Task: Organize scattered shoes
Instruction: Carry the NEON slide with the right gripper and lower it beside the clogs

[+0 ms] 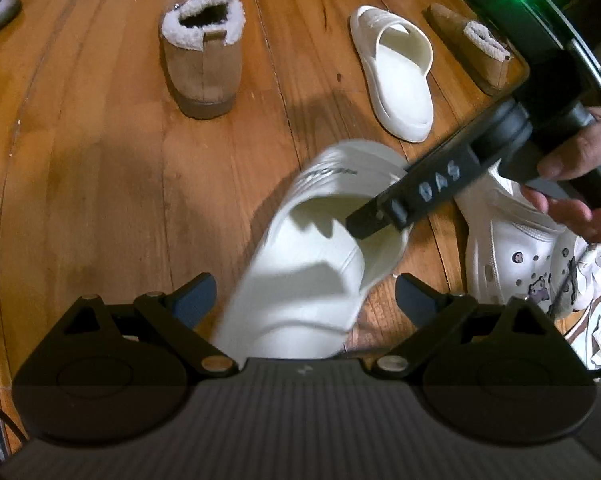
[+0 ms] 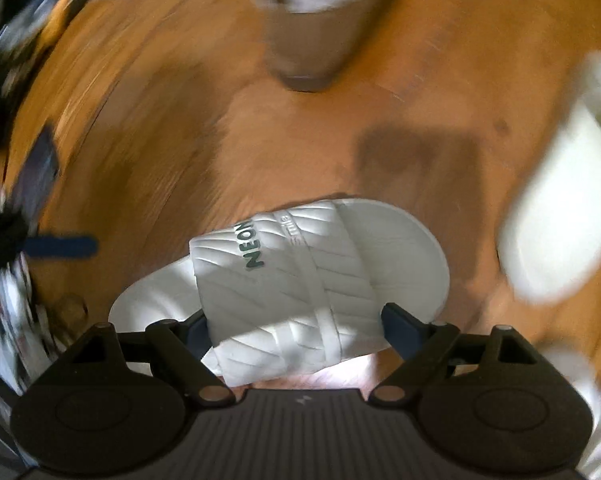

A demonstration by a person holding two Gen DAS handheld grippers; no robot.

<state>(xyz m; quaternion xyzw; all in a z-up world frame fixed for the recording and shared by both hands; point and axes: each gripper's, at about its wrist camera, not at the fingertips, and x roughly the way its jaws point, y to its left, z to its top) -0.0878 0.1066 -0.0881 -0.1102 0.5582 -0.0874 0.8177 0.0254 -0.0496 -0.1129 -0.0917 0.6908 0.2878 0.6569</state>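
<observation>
**Q:** Gripping what, and with which tool?

**A:** The right gripper (image 2: 296,320) is clamped across the strap of a white slide sandal (image 2: 284,280) printed "NEON"; its two fingers press the strap's opposite sides. From the left wrist view the same sandal (image 1: 312,264) hangs tilted, toe away from the camera, with one right finger (image 1: 384,216) reaching under the strap. Motion blur smears the right wrist view.

**Q:** And the left gripper?

**A:** The left gripper (image 1: 304,300) stands spread wide, its fingers on either side of the sandal's heel end. Whether they touch it cannot be told.

**Q:** What else lies on the wooden floor (image 1: 100,184)?

**A:** A matching white slide (image 1: 396,80) lies flat farther off. A tan fleece-lined boot (image 1: 202,56) stands upright to its left, and a second tan boot (image 1: 472,46) lies to its right. A white clog with charms (image 1: 512,256) sits near the person's right hand (image 1: 572,184).
</observation>
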